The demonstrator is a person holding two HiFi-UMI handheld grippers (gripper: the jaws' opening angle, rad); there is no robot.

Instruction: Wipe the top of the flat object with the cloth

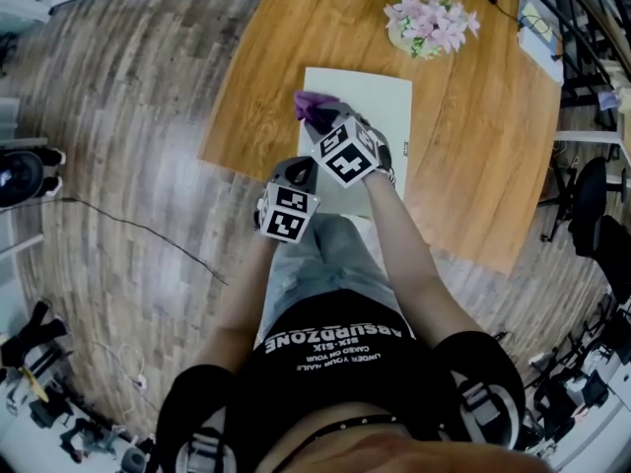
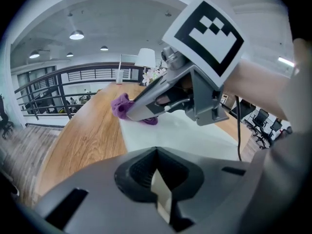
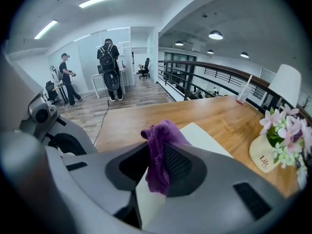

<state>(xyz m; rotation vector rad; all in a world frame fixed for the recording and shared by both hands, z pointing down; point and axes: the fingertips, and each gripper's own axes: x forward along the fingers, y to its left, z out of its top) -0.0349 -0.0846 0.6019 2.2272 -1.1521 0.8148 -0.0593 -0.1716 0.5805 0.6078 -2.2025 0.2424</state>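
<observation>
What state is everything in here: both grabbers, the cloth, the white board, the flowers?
Right gripper: shut on the cloth.
Left gripper: shut, empty.
Cloth: bunched, at the board's far left corner.
Board: flat on the table.
Flowers: upright on the table.

In the head view the right tool (image 1: 320,123) and its marker cube (image 1: 347,152) hide most of the crumpled purple cloth (image 1: 312,102) and the near end of the flat white rectangular board (image 1: 380,101). The brown wooden tabletop (image 1: 256,67) is cut off at the picture's top edge. In the right gripper view the cloth's lower end disappears behind the tool's grey body.
</observation>
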